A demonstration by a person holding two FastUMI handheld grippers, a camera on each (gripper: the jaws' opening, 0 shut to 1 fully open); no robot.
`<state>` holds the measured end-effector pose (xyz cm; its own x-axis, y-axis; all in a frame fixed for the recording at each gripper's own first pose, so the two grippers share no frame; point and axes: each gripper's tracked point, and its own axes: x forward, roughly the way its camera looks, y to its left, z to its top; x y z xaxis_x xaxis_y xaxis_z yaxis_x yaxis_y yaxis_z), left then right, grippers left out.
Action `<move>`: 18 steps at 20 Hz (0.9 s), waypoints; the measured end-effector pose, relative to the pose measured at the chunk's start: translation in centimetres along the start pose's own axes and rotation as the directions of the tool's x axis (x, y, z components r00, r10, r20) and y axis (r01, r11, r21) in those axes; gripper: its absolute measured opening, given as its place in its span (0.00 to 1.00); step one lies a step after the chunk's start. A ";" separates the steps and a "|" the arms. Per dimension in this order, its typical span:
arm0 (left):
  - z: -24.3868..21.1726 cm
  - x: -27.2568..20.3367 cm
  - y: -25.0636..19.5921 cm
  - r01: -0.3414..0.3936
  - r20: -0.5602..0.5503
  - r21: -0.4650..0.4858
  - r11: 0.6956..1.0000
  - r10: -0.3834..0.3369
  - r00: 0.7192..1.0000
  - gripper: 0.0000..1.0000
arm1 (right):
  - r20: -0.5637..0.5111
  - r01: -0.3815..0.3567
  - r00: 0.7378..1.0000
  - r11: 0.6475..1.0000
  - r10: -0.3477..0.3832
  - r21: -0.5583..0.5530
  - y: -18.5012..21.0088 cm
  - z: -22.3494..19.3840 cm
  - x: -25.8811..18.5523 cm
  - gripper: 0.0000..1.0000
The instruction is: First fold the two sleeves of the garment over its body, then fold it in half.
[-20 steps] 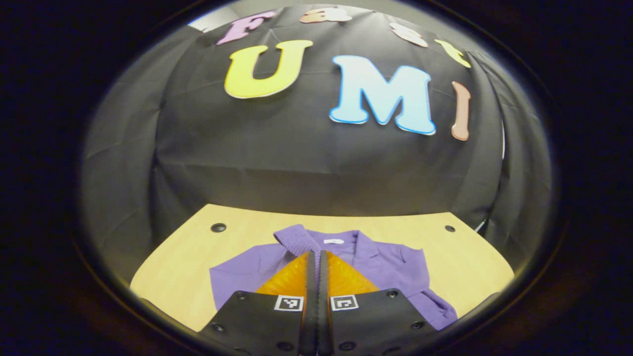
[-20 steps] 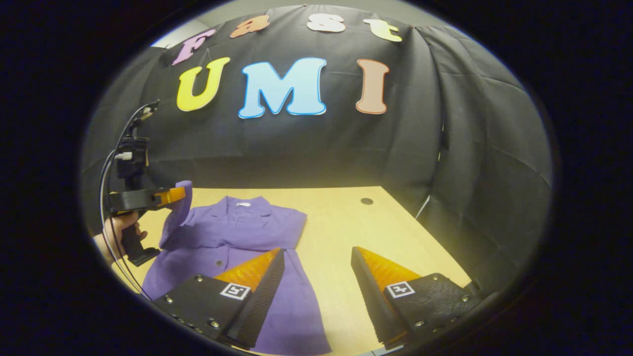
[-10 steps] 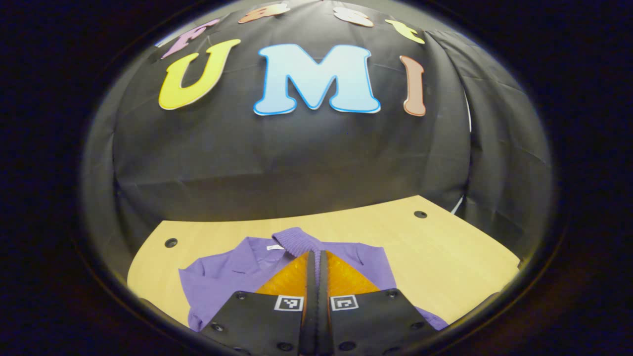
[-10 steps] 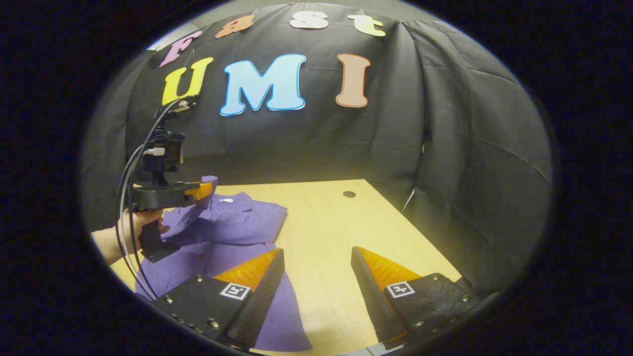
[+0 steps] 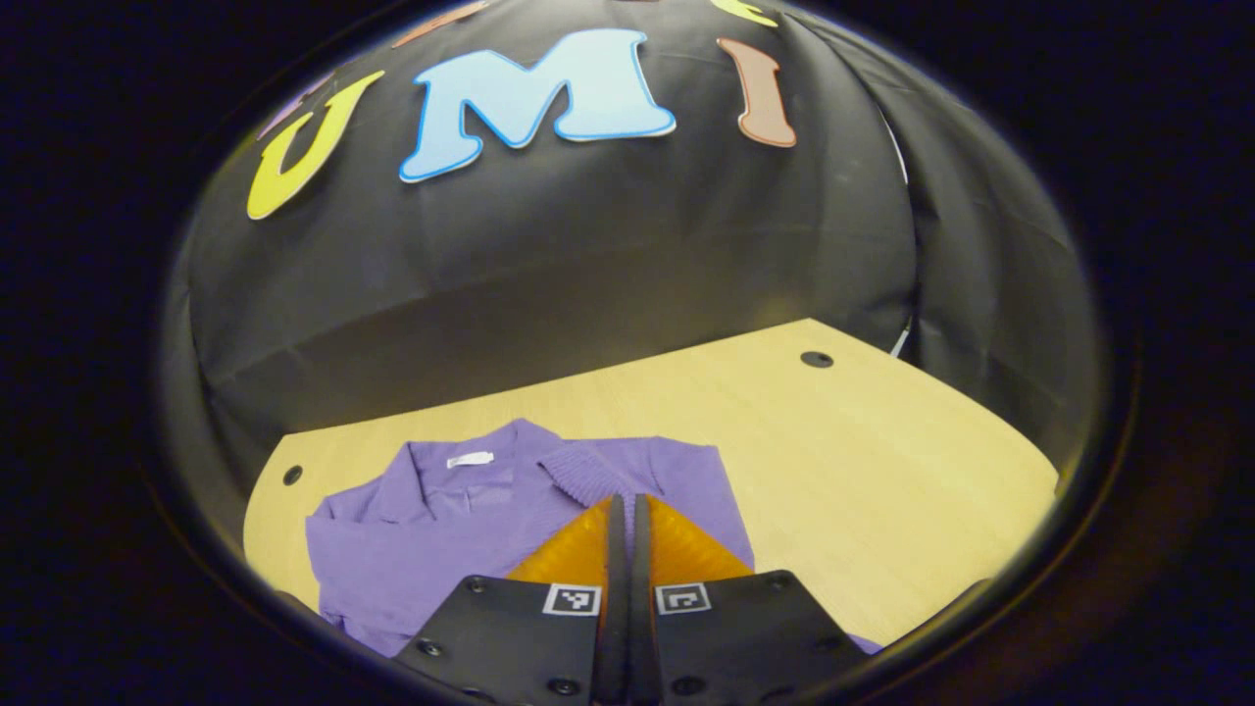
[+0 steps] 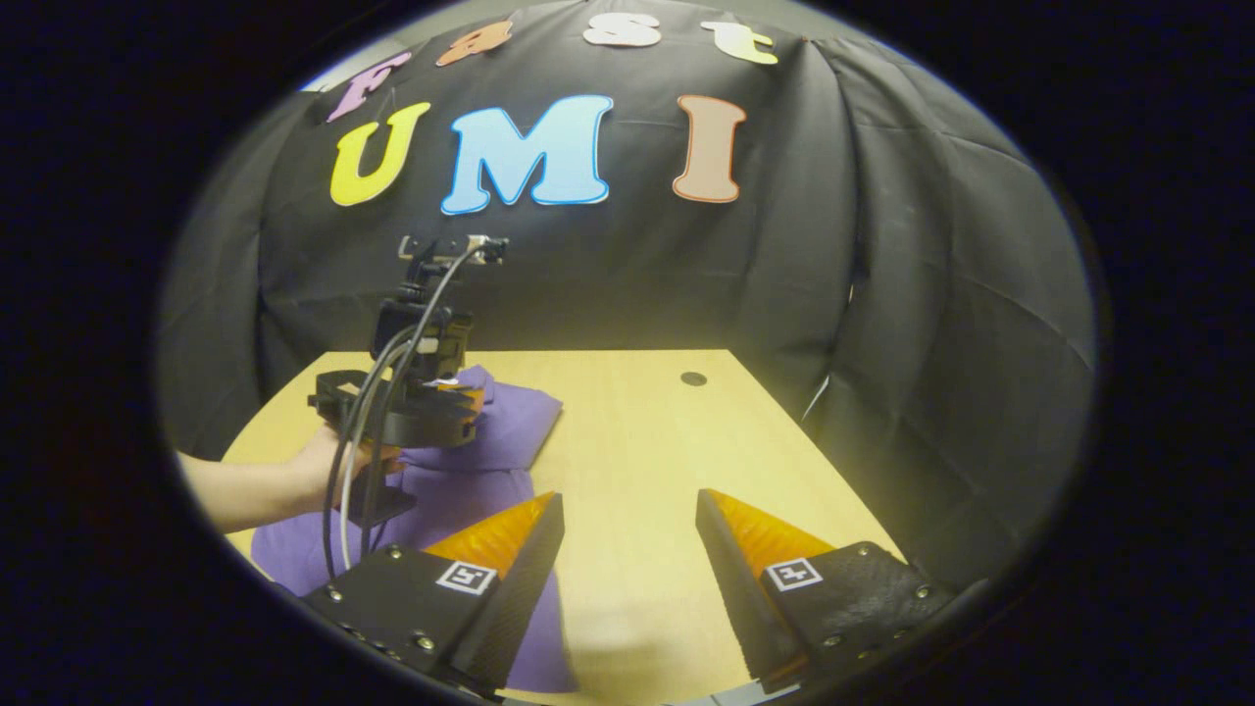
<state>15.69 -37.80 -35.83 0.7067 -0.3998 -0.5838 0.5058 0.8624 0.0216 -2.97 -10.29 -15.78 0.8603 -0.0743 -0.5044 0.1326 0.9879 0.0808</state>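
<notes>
Purple garment (image 5: 510,510) is lying flat on the wooden desk (image 5: 882,461), collar toward the booth wall. Left tongs (image 5: 627,502) are clenching a ribbed sleeve cuff (image 5: 578,476), holding it over the garment's body. Right tongs (image 6: 627,510) are hanging released, wide apart above the desk beside the garment's hem. A hand (image 6: 328,461) is gripping the left tool.

The cardigan (image 5: 471,520) was plain purple with a ribbed cuff (image 5: 578,474) and a small white neck label (image 5: 470,459), it lay on a pale yellow wood-grain table (image 5: 882,461) dotted with dark round holes (image 5: 816,359), and each gripper body carried black-and-white square markers (image 5: 573,599).
</notes>
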 end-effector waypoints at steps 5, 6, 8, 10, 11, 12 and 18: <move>-2.1 1.0 -1.1 -0.018 -0.031 -0.039 0.999 0.017 0.999 0.07 | 0.003 -0.019 1.000 1.000 0.019 -0.004 -1.1 0.0 0.8 0.83; -2.3 1.1 -1.2 -0.020 -0.036 -0.045 0.999 0.019 0.999 0.10 | 0.004 -0.021 1.000 1.000 0.021 -0.007 -1.2 -0.1 0.7 0.85; -2.6 1.1 -2.1 0.010 -0.041 -0.065 0.998 -0.012 0.999 0.12 | 0.004 -0.029 1.000 1.000 0.029 -0.012 -1.4 -0.3 0.8 0.83; -2.2 0.8 -2.9 0.035 -0.030 -0.081 0.996 -0.037 0.999 0.22 | 0.003 -0.044 0.999 0.999 0.044 -0.023 -1.4 -0.5 0.8 0.83; -1.9 0.5 -3.3 0.042 -0.022 -0.078 0.996 -0.044 0.999 0.41 | 0.004 -0.052 0.999 0.998 0.052 -0.029 -1.3 -0.5 0.8 0.83; -1.4 0.3 -3.5 0.047 -0.011 -0.072 0.996 -0.048 0.999 0.40 | 0.004 -0.063 0.998 0.997 0.063 -0.035 -1.2 -0.7 0.9 0.83; 0.2 -2.8 -2.9 0.057 0.036 -0.072 0.996 -0.055 0.998 0.86 | 0.010 -0.108 0.994 0.992 0.109 -0.061 -0.4 -0.6 1.2 0.85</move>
<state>12.36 -39.21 -34.11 0.6954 -0.4572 -0.5544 0.5081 0.8584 -0.0705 -2.31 -10.67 -16.88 0.8745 0.0320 -0.4839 0.0091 0.9965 0.0825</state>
